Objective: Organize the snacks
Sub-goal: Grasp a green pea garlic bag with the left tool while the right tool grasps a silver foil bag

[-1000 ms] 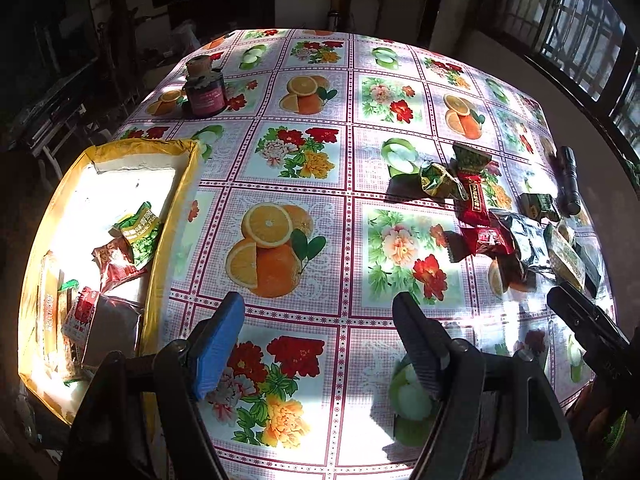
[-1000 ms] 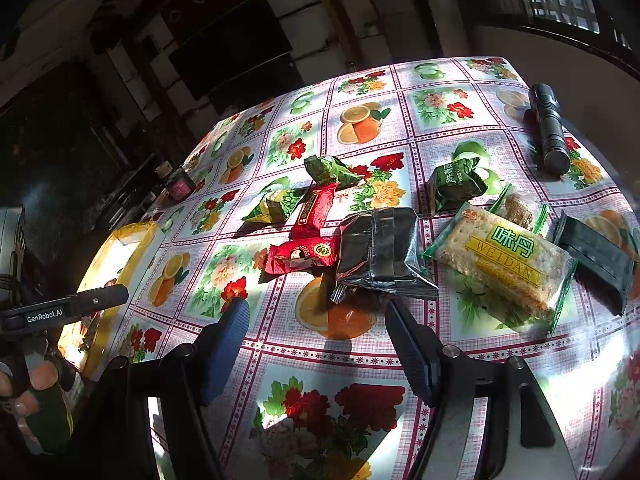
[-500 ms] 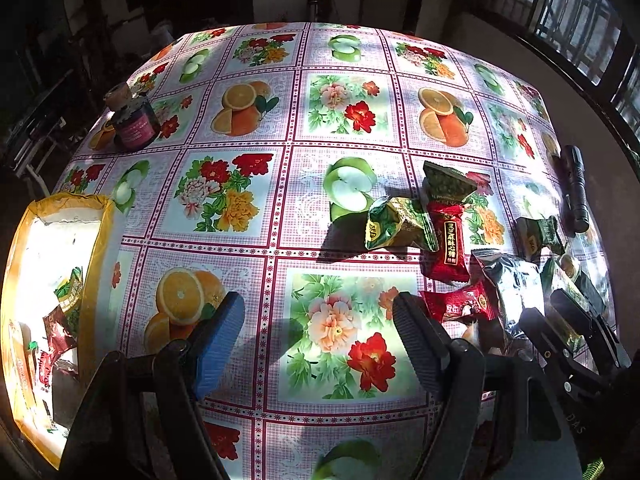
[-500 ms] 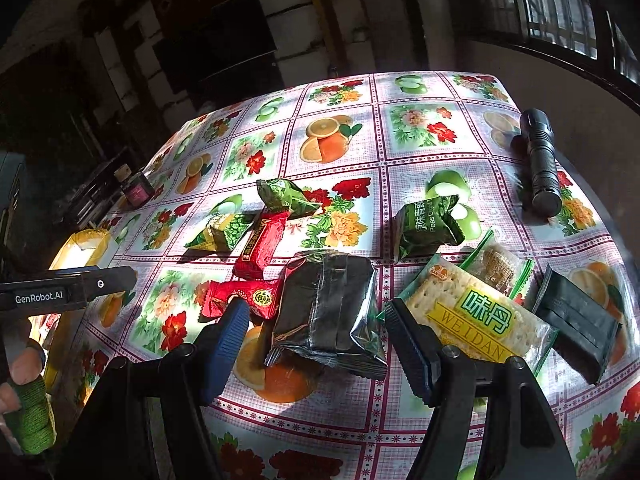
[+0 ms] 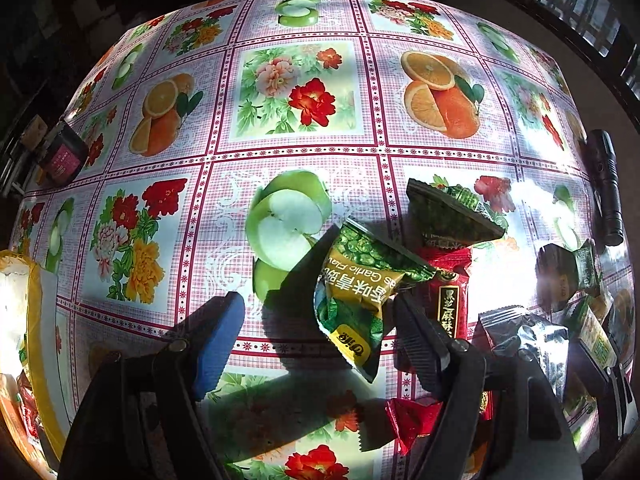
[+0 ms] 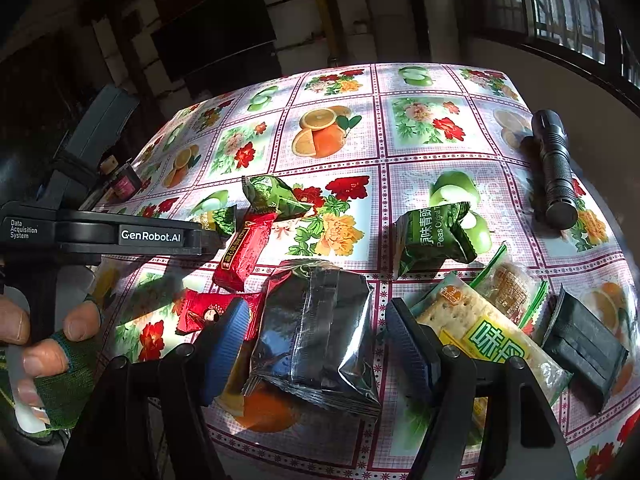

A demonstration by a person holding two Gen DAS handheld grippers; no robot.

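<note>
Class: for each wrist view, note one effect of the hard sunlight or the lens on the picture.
Left wrist view: sun from the right throws dark shadows leftward off the green garlic-pea packet; the floral plastic tablecloth bulges with fisheye distortion. Right wrist view: the crinkled silver foil packet glares, and the room behind is nearly black.

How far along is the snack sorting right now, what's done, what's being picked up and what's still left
Done: a few packets already lie in the yellow tray. In hand: nothing gripped yet; the left gripper is open around the garlic pea packet, and the right gripper is open around the silver packet. Left: the red packets, green pea packet, Weidan crackers and dark packet remain on the table.
</note>
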